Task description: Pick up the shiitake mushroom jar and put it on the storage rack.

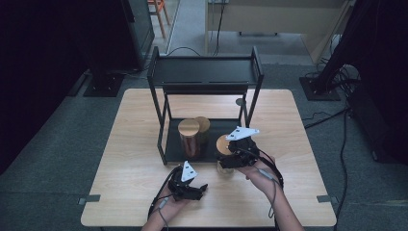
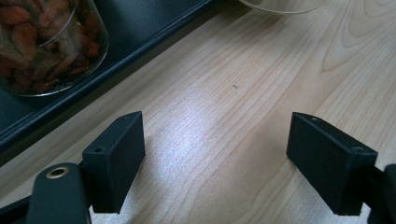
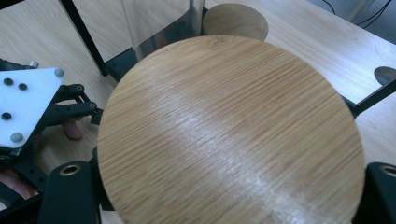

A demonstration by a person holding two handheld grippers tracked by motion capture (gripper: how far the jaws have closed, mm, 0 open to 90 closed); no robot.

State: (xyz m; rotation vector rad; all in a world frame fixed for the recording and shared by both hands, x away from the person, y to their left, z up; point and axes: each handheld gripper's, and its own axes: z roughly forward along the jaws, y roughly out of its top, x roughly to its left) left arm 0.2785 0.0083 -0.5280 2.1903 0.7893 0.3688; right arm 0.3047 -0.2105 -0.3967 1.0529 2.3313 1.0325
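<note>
Three jars (image 1: 189,138), two grippers (image 1: 191,185).

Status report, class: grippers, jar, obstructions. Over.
Left gripper open, empty, over the table. Right gripper around the wooden-lidded jar; grip unclear. Black rack close beside.
</note>
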